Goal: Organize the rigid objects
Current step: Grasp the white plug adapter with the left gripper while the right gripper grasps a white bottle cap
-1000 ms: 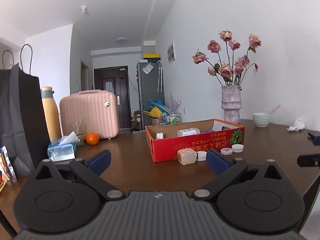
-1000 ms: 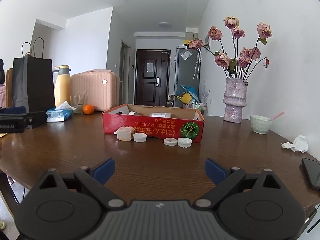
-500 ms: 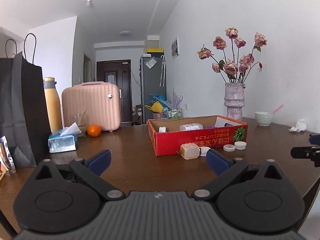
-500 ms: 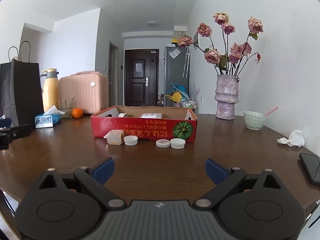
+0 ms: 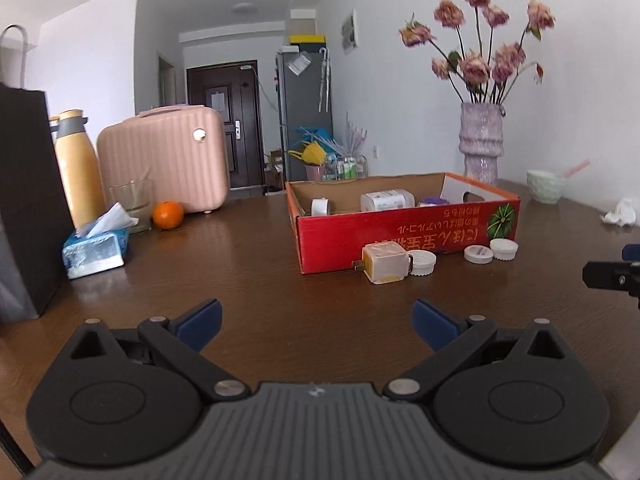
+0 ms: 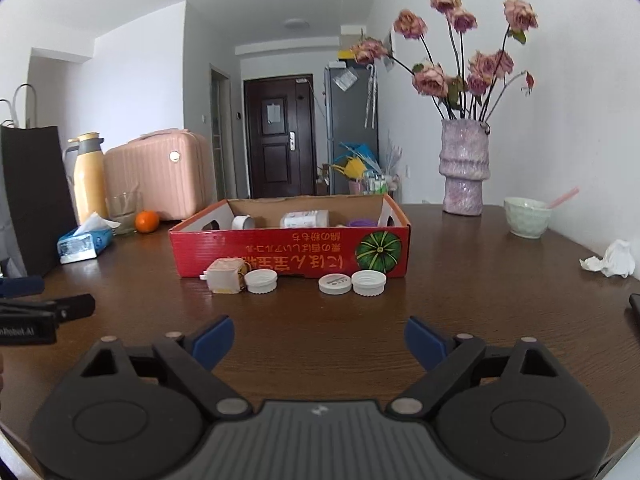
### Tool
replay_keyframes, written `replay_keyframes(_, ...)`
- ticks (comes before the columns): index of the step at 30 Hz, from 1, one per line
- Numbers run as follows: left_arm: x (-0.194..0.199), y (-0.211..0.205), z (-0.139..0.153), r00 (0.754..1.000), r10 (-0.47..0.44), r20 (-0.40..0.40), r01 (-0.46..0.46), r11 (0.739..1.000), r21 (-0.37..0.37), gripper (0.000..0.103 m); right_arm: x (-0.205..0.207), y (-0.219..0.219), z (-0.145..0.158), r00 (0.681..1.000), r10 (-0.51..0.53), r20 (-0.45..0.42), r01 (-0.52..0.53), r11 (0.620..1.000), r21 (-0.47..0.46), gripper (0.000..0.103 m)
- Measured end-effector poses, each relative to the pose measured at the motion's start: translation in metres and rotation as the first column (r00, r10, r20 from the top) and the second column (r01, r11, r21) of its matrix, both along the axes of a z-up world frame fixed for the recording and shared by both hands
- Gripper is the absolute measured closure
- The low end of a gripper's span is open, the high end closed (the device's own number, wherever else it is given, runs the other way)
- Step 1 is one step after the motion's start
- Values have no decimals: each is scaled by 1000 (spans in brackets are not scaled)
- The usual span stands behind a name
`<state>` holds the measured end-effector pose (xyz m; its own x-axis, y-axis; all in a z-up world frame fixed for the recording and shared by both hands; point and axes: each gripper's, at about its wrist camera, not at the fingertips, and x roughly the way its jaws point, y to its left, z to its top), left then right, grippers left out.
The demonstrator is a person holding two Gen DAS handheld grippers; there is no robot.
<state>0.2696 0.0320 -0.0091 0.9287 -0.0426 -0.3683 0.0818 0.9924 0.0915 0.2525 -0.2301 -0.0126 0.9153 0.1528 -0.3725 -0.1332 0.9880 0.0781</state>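
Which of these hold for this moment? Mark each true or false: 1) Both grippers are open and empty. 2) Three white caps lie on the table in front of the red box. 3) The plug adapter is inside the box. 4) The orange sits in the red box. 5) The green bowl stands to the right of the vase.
1) True: the left gripper and right gripper hold nothing.
2) True: white caps lie before the red box.
3) False: the plug adapter lies on the table, outside the box.
4) False: the orange sits beside the glass.
5) True: green bowl, vase.

low wrist views, both facing red box point(image 5: 404, 226)
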Motion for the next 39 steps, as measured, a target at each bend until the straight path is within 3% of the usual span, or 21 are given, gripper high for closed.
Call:
replay_keyframes(8,92,-27,-4,990,-89,-106,82,994,-69,0,66,-7,1,998,-18,-64,16,999,-35,14)
replay_keyframes(12,144,-35,-12,974,-121,-192,97,987,-128,0,110,-14,-4,995,-2,-102,-3,999,-46,14)
replay_keyframes(15,168,-37,-19,973,-79,-219,50,990,-133,0,146,-22,-12,989,-15,-149,8,999,-46,16)
replay_keyframes(17,179,-30,-22,967,-75,-242,26,980,-198,1,168,-28,-17,983,-24,-184,18,999,-38,19)
replay_keyframes(21,190,-20,-31,957,-80,-278,-6,955,-298,12,193,-31,-26,976,-8,-219,5,1000,-15,19)
replay_keyframes(25,191,-13,-32,958,-115,-264,11,931,-365,34,205,-29,-36,970,22,-242,-18,1000,17,21)
replay_keyframes(28,187,-14,-31,960,-120,-252,19,928,-371,40,210,-29,-38,966,13,-257,-4,999,36,30)
replay_keyframes(35,178,-12,-28,965,-95,-246,2,936,-353,40,207,-36,-37,968,-7,-252,20,999,50,54)
replay_keyframes(39,183,-17,-30,959,-103,-265,9,943,-333,37,205,-36,-35,968,-24,-249,33,999,33,61)
